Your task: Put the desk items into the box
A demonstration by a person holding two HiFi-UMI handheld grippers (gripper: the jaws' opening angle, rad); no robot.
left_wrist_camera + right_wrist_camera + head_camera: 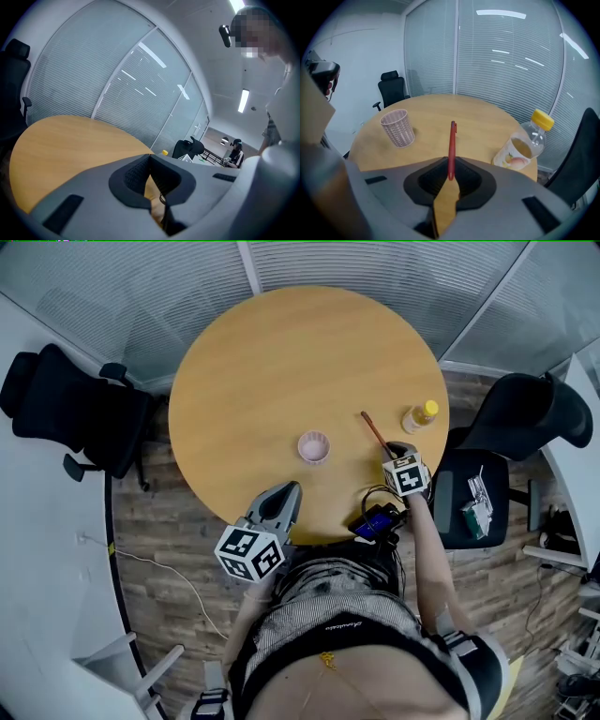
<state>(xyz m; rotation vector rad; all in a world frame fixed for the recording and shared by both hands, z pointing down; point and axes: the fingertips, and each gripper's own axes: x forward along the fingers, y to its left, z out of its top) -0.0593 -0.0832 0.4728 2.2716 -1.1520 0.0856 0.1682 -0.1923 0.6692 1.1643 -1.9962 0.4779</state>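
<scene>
Here right tool (451,164) clamps the red pen (452,140); left tool (150,158) closed, empty.

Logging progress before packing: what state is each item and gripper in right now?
right gripper: shut on the red pen.
left gripper: shut, empty.
pink cup: upright, looks empty.
bottle: upright, capped, partly full.

Grey fingers (277,505), patterned marker cubes (249,553), striped shirt (328,624).
</scene>
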